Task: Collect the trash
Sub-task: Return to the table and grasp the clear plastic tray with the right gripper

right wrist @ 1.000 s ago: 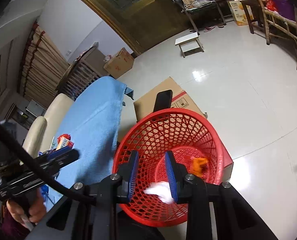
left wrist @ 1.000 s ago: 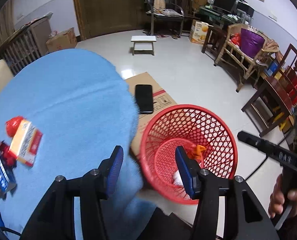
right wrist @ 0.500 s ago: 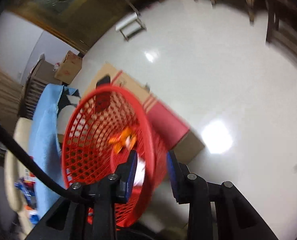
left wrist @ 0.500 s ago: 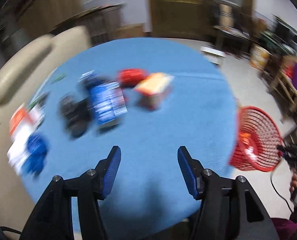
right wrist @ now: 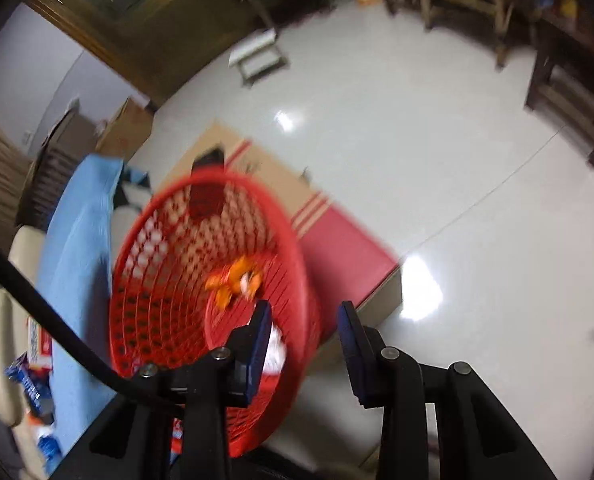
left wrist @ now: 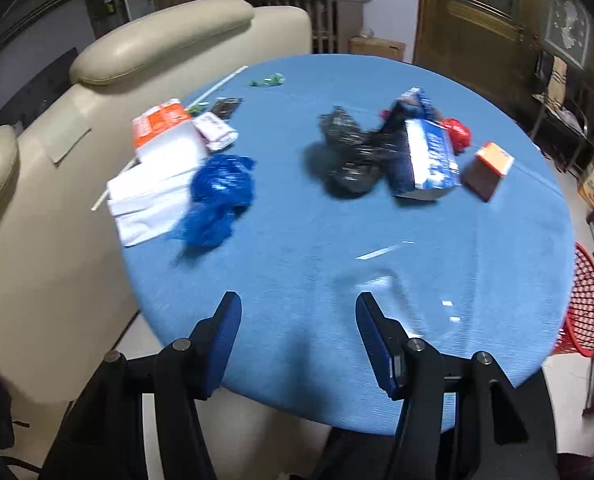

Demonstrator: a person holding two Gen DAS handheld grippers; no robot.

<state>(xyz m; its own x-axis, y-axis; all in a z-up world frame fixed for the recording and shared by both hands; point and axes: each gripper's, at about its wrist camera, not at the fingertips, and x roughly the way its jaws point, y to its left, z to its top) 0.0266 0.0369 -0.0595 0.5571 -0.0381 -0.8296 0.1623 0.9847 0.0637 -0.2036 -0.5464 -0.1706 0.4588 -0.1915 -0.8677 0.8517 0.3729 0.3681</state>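
So the left hand-held gripper (left wrist: 298, 322) is hanging over the near edge of the blue counter (left wrist: 477, 264), jaws apart with nothing in them. The trash is all further out on the counter, well ahead of the fingers: a blue bag (left wrist: 220, 196) to the upper left lying partly on some white paper (left wrist: 149, 204), an orange-white pack (left wrist: 159, 128) behind that, then a black bag (left wrist: 347, 156), a blue-white carton (left wrist: 429, 160), a red wad (left wrist: 457, 134) and a small box (left wrist: 489, 170) off to the upper right. A clear wrapper (left wrist: 401, 300) lies closest, just beside the right finger.

The right hand-held gripper (right wrist: 303, 326) is above the red basket (right wrist: 169, 304), and its jaws are opening. Nothing is pinched. A white wad (right wrist: 276, 350) sits just behind the left finger inside the basket, with an orange scrap (right wrist: 235, 282) deeper in. The basket's rim runs between the two fingers.
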